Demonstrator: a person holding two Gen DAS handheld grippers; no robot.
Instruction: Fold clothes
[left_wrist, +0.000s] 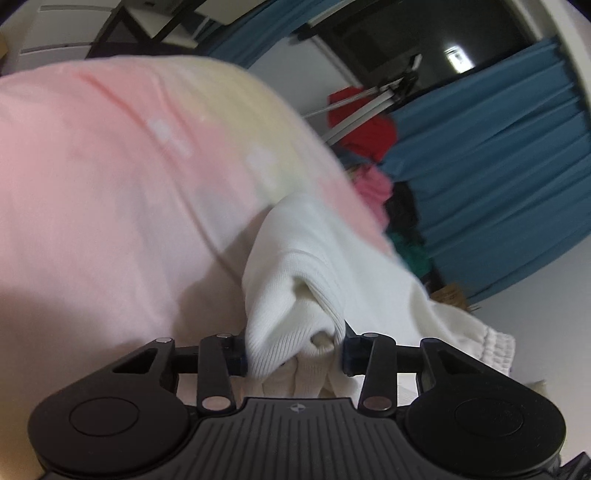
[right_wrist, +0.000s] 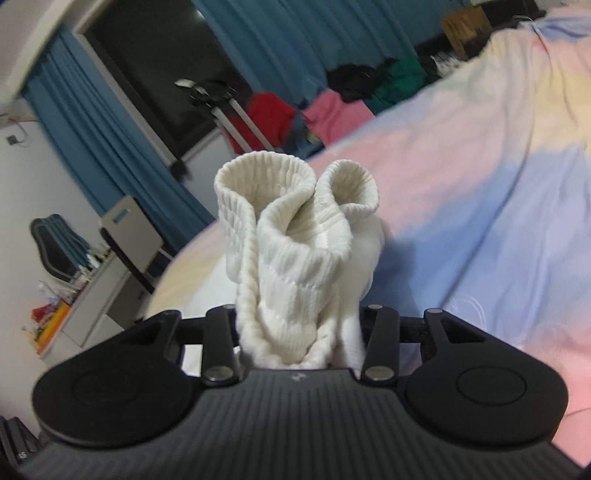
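Observation:
A white ribbed knit garment is bunched between the fingers of my left gripper, which is shut on its folded edge. The cloth trails off to the right toward a ribbed hem. In the right wrist view my right gripper is shut on another part of the white garment, whose ribbed cuff openings stand up above the fingers. Both grippers hold the garment above a pastel pink, yellow and blue bedsheet.
A heap of red, pink, black and green clothes lies beyond the bed against blue curtains. A metal stand rises near a dark window. A desk with a chair and clutter is at the left.

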